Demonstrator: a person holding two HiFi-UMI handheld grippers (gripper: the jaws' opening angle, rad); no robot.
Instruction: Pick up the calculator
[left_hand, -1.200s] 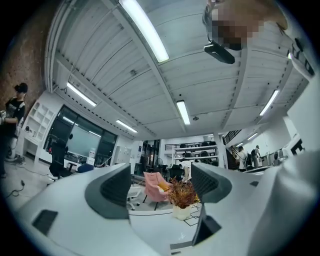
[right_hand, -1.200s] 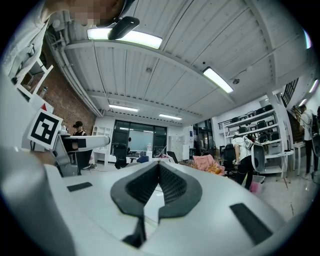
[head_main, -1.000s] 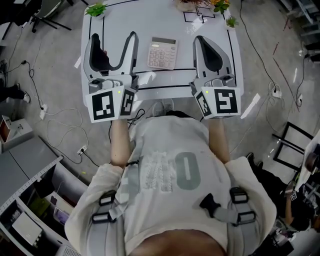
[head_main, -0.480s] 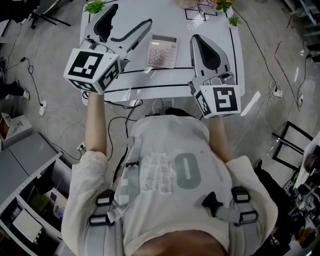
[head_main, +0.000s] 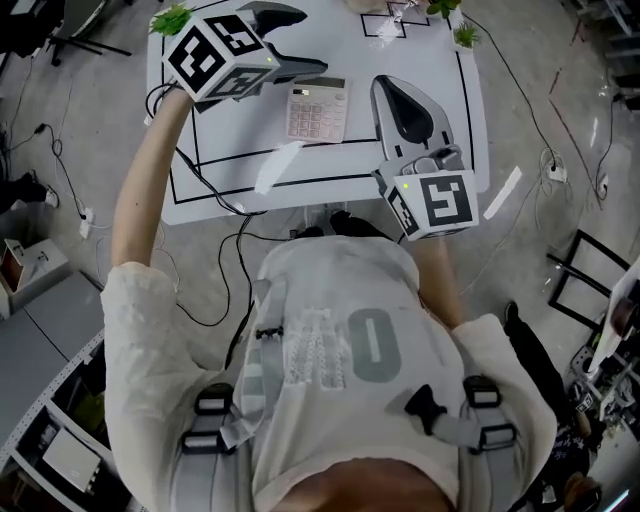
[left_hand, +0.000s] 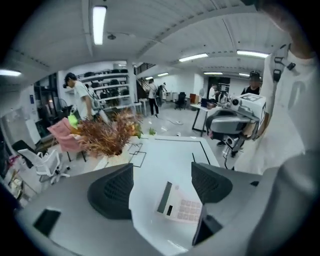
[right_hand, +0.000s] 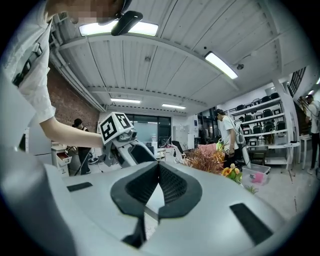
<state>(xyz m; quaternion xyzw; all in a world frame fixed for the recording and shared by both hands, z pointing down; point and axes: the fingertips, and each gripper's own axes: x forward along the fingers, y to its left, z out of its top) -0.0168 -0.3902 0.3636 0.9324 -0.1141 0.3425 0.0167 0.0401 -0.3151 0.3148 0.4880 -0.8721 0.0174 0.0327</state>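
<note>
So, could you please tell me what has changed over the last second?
The left tool has risen from the near edge of the table and swung forward and leftward; it now hangs above the far left side, jaws apart, aimed towards the calculator. Nothing was gripped. The right tool stayed shut at the near right edge, and the calculator stayed put.

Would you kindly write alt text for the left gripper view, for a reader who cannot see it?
The left gripper, jaws open, hovers above a white table, framing a calculator that lies flat below, nearer the right-hand jaw. A dried flower arrangement stands at the table's far end.
</note>
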